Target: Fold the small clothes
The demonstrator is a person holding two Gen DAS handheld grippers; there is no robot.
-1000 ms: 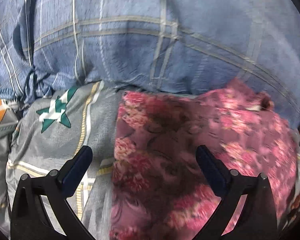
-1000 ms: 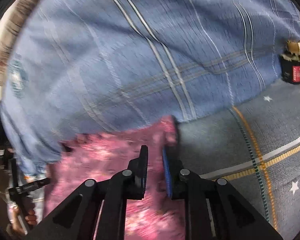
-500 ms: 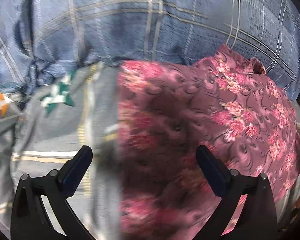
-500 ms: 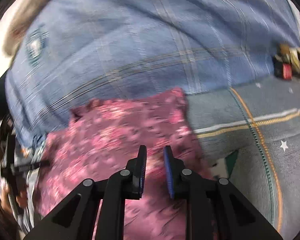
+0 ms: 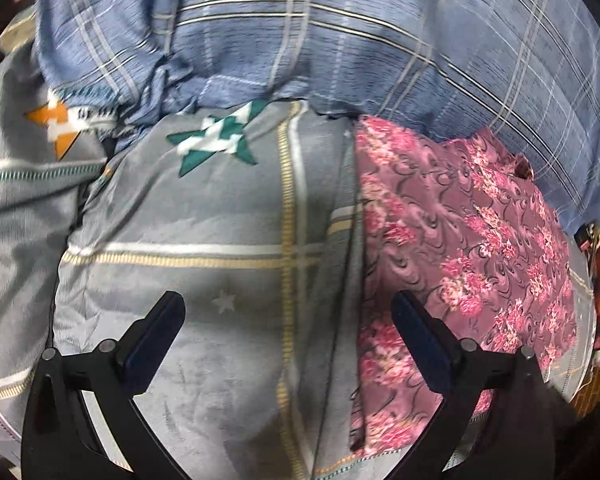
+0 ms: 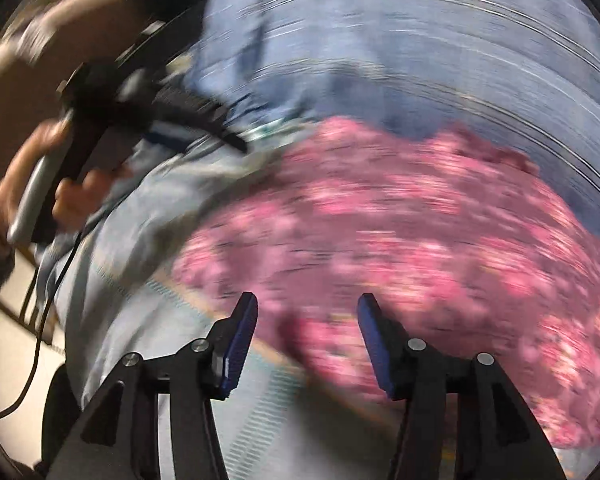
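Grey star quilt [image 5: 204,240] carries pink floral garment [image 5: 460,248] under right gripper [image 6: 306,332] (jaws just opening, empty); left gripper [image 5: 288,340] gaping beside it

From my left tool's view, the folded garment [image 5: 460,248] lies flat on the quilt [image 5: 204,240], to the right of my spread left gripper [image 5: 288,332], whose right finger [image 5: 420,344] hangs over the garment's left edge while the left one hangs over bare quilt. Behind both, the checked cover [image 5: 380,40] is heaped across the far side, its lower edge overlapping the garment's far end. From my right tool's view, the garment spreads ahead and to the right of my right gripper [image 6: 306,340], with my left hand [image 6: 60,188] off to the left.
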